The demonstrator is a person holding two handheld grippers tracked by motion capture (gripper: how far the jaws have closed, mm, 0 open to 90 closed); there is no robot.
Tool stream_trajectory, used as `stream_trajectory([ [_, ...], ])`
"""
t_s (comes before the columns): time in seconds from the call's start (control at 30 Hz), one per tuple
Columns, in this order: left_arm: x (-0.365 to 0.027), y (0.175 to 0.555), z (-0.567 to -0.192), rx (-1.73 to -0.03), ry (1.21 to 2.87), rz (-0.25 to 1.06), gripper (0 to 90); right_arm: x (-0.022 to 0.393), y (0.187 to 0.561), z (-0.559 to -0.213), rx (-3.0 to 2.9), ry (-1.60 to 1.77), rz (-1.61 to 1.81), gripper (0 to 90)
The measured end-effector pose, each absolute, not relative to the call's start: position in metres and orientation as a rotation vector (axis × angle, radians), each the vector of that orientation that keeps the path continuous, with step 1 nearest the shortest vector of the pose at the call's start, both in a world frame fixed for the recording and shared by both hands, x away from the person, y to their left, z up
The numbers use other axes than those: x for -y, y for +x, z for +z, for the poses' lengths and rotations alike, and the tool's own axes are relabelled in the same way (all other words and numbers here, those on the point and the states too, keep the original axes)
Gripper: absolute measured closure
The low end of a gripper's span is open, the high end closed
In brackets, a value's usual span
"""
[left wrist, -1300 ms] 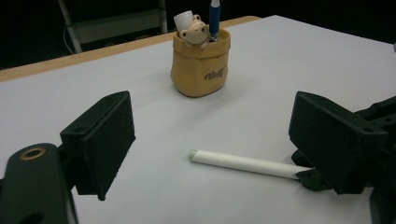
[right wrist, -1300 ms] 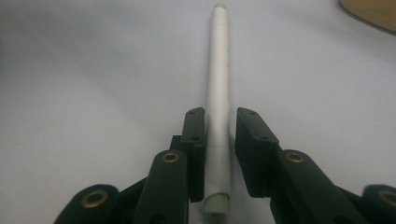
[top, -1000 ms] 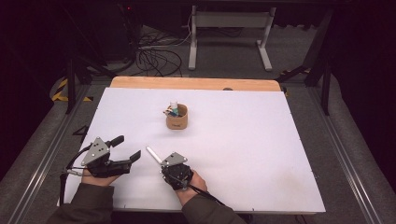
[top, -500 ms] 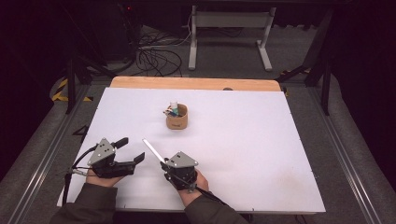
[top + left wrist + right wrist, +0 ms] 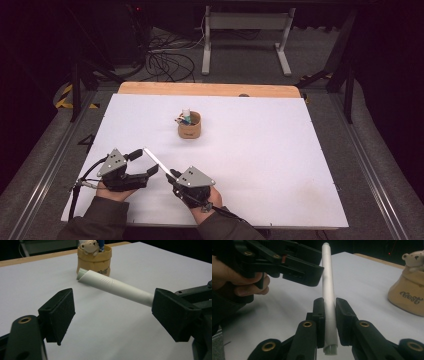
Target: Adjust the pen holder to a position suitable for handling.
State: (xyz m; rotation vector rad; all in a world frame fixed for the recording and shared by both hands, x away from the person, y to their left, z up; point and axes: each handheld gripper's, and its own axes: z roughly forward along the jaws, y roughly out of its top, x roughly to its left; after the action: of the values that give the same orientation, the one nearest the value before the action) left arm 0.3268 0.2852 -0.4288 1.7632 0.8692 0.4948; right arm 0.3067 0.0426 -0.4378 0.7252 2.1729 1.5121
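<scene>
A white pen (image 5: 157, 160) is clamped near its butt end in my right gripper (image 5: 173, 176), which is shut on it. The pen (image 5: 327, 277) rises between the jaws of my right gripper (image 5: 329, 312) and slants toward my left gripper (image 5: 147, 161). In the left gripper view the pen (image 5: 117, 286) crosses the gap of my left gripper (image 5: 112, 315) beyond the pads. Those jaws have just been closing a little, but they stand wide and touch nothing. A tan bear-shaped pen holder (image 5: 190, 131) stands mid-table with several pens in it.
The white table top (image 5: 260, 150) has a wooden strip (image 5: 210, 89) along its far edge. The pen holder (image 5: 93, 261) stands just behind the pen's tip in the left gripper view and at the right (image 5: 409, 295) in the right gripper view. Cables and a desk frame lie on the floor beyond.
My right gripper has lifted the pen and carried it left, so its free end now reaches between the left gripper's jaws. The left hand has hardly moved.
</scene>
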Motion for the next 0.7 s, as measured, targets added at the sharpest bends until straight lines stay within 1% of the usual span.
stream_trajectory([
  [0.1, -0.2849, 0.3247, -0.4272, -0.854, 1.742, 0.49, 24.3, -0.0429, 0.3061, -0.4378, -2.162, 0.718, 1.518, 79.6],
  [0.23, -0.2845, 0.3241, -0.4261, -0.848, 1.713, 0.454, 27.2, -0.0436, 0.3054, -0.4383, -2.159, 0.699, 1.528, 79.5],
  [0.33, -0.2839, 0.3229, -0.4255, -0.836, 1.697, 0.434, 31.3, -0.0443, 0.3052, -0.4389, -2.16, 0.69, 1.536, 79.5],
  [0.4, -0.2837, 0.3216, -0.4245, -0.821, 1.688, 0.443, 37.0, -0.0455, 0.305, -0.4397, -2.168, 0.68, 1.533, 79.5],
  [0.7, -0.2794, 0.3172, -0.4221, -0.789, 1.674, 0.428, 53.2, -0.048, 0.3051, -0.4418, -2.177, 0.675, 1.518, 79.5],
])
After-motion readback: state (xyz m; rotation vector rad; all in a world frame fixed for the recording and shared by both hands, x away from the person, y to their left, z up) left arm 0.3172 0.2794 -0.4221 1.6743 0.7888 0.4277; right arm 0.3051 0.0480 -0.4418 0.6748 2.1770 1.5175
